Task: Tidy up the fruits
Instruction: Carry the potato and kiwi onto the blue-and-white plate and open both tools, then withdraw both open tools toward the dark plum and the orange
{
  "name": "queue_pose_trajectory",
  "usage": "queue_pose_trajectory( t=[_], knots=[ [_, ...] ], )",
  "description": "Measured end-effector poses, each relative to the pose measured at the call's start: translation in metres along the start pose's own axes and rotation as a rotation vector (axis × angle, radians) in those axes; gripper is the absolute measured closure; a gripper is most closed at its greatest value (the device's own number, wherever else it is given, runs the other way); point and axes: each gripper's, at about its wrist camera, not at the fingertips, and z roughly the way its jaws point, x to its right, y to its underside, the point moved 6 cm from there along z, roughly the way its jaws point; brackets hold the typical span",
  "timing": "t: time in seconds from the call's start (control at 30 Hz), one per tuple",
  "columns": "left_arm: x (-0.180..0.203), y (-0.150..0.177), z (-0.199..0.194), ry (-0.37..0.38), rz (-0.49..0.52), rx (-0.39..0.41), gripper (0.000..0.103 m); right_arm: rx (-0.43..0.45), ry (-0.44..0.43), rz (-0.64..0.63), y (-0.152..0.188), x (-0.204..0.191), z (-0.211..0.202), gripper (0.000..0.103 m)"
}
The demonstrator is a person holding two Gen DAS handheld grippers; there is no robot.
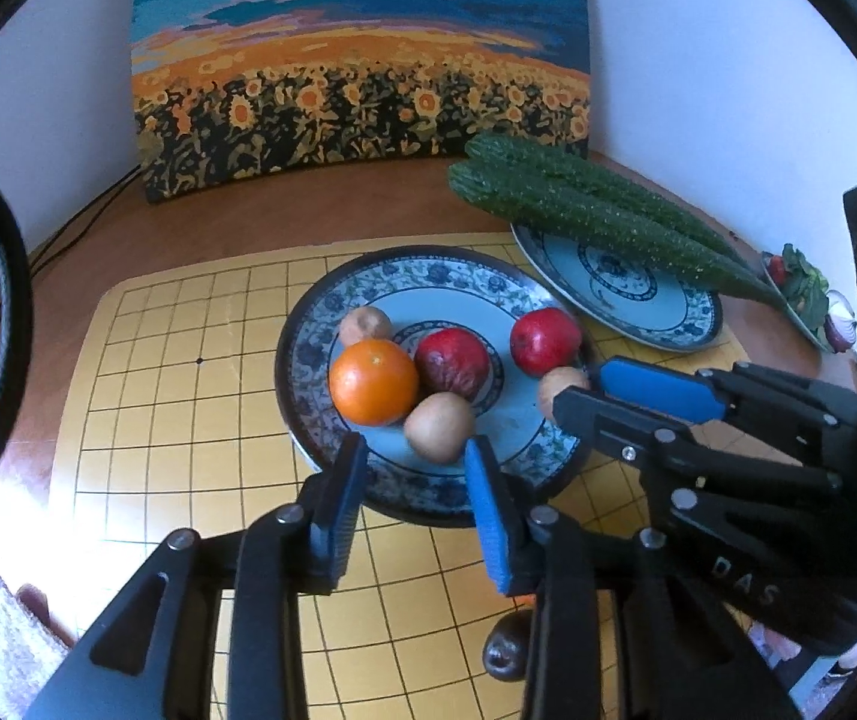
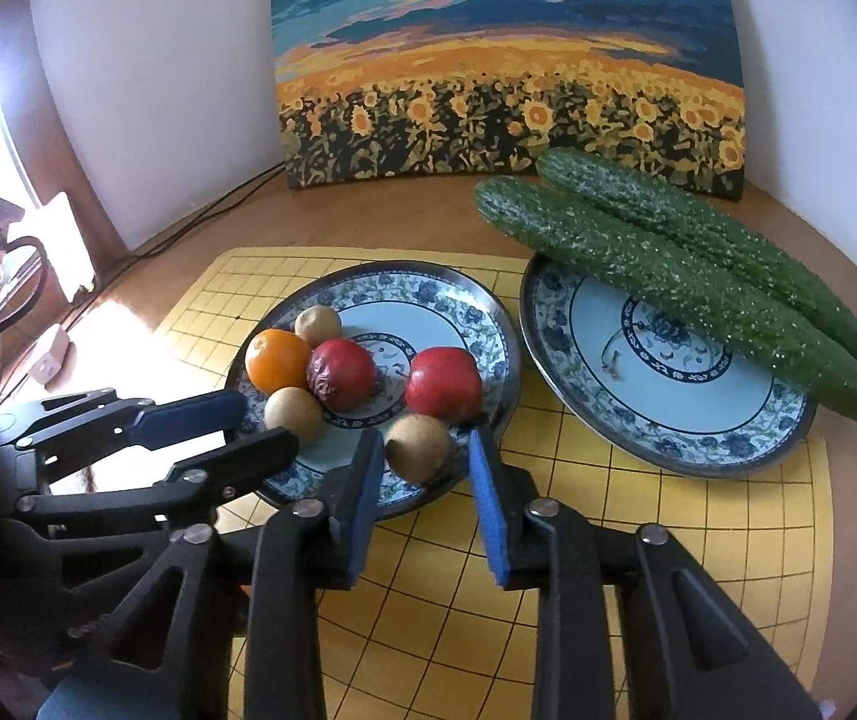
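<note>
Right wrist view showed the right gripper (image 2: 425, 468) with jaws apart around a brown kiwi (image 2: 418, 447) at the six o'clock rim of the fruit plate (image 2: 491, 324), not yet closed on it. The left gripper (image 1: 413, 495) hung with jaws apart and empty just short of another kiwi (image 1: 439, 426) near that plate's six o'clock edge.

To do the grasp well, I judged the right jaws should close gently across the kiwi's widest part, since the round fruit sat on the sloped rim and could roll off onto the yellow grid mat (image 2: 638, 540).

Crowding was the main hazard. A red apple (image 2: 443, 382) lay just beyond the kiwi at twelve o'clock, near enough to be nudged. A darker red fruit (image 2: 341, 373), an orange (image 2: 277, 359) and a third kiwi (image 2: 318, 324) clustered toward nine o'clock. The left gripper's fingers reached in from eight o'clock, so both tools shared tight space. Two cucumbers (image 2: 668, 264) lay across the second plate (image 2: 638, 420) at three o'clock, well apart.
</note>
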Motion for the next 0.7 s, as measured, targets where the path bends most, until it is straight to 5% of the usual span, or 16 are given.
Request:
queue_pose_trajectory(
  t=[0.7],
  knots=[
    [-0.003, 0.016, -0.033, 0.038, -0.037, 0.008, 0.059, 0.031, 0.000, 0.011, 0.013, -0.013, -0.035, 0.055]
  ],
)
